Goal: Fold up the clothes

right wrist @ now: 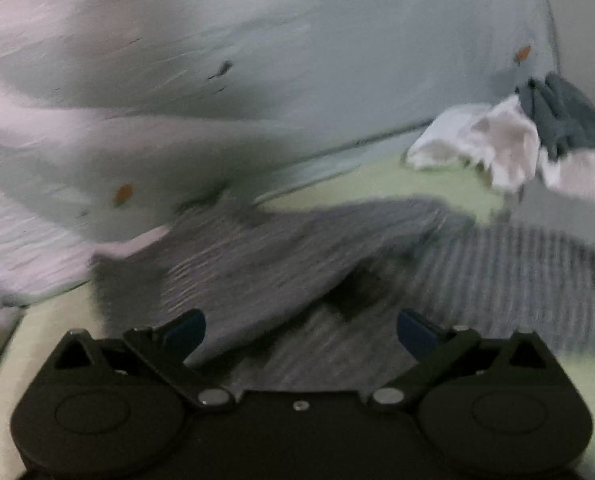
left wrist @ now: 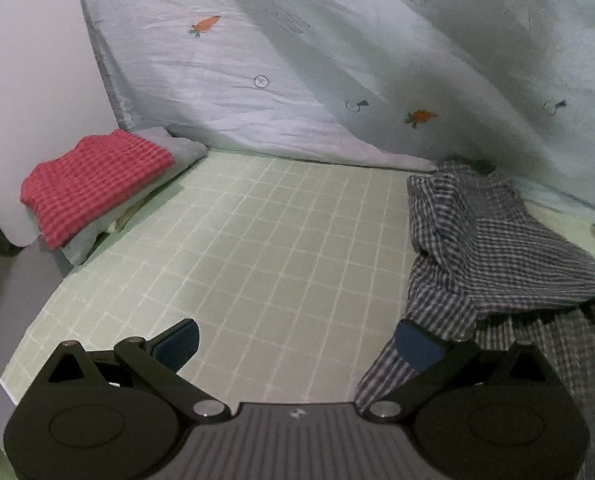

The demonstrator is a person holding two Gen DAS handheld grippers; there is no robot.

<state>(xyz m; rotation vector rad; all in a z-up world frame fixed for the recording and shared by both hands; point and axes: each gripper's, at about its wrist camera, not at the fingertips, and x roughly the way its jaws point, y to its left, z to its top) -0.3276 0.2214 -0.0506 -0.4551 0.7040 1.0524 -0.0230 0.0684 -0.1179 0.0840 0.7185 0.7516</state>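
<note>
A crumpled blue-and-white checked shirt (left wrist: 493, 248) lies on the green grid mat (left wrist: 257, 248) at the right. My left gripper (left wrist: 297, 344) is open and empty, low over the mat, its right finger at the shirt's left edge. In the blurred right wrist view the same shirt (right wrist: 281, 256) lies spread just ahead of my right gripper (right wrist: 301, 332), which is open and empty above it.
A stack of folded clothes with a red checked one on top (left wrist: 97, 184) sits at the mat's far left by a white pillow (left wrist: 33, 92). A pale quilt with carrot prints (left wrist: 337, 60) rises behind. A heap of white and dark clothes (right wrist: 529, 140) lies far right.
</note>
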